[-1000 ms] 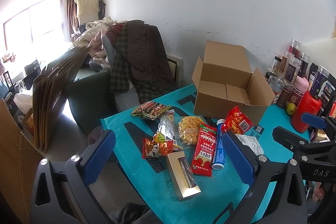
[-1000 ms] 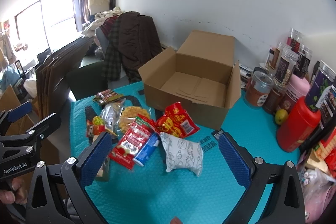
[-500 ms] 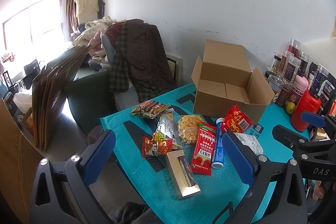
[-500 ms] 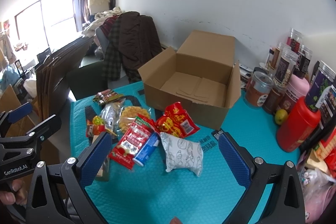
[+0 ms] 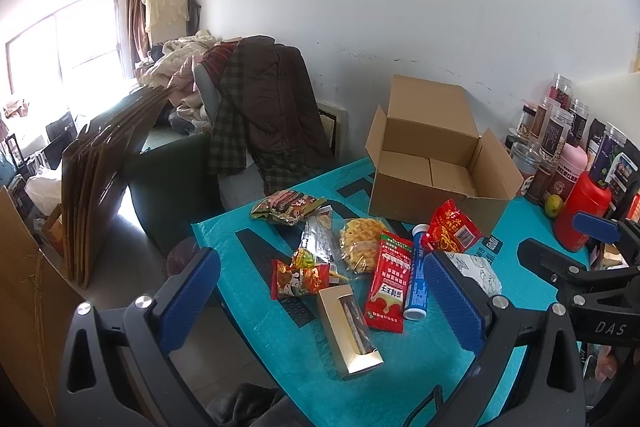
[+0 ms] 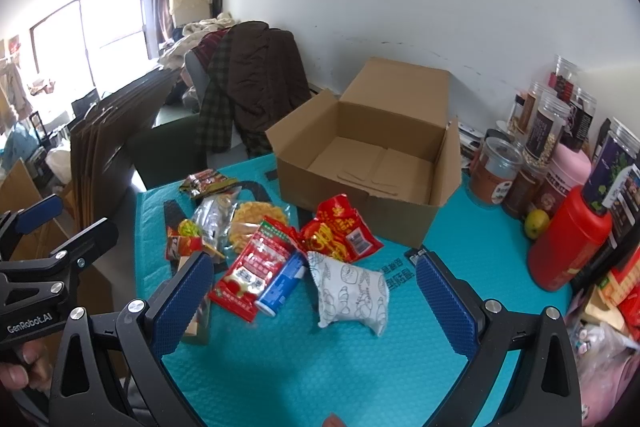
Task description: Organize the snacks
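Observation:
Several snacks lie in a loose pile on the teal table cover (image 5: pixel 420 359) (image 6: pixel 304 367): a white printed pouch (image 6: pixel 352 293) (image 5: pixel 478 271), a red crinkled bag (image 6: pixel 340 231) (image 5: pixel 452 227), a long red sachet (image 5: pixel 390 285) (image 6: pixel 254 267), a blue tube (image 5: pixel 416 283) (image 6: pixel 282 285), a gold window box (image 5: pixel 348 329), a yellow waffle pack (image 5: pixel 360 243) (image 6: pixel 252 221). Behind them an open cardboard box (image 5: pixel 436 167) (image 6: pixel 372 163) stands empty. My left gripper (image 5: pixel 320 301) is open above the pile's near left. My right gripper (image 6: pixel 310 301) is open over the white pouch, holding nothing.
Jars, a red canister (image 6: pixel 568 243) (image 5: pixel 580 211), a pink bottle (image 6: pixel 566 171) and a small green fruit (image 6: pixel 536 223) crowd the table's right side. A chair draped with coats (image 5: pixel 260 115) and flattened cardboard (image 5: pixel 100 163) stand beyond the left edge.

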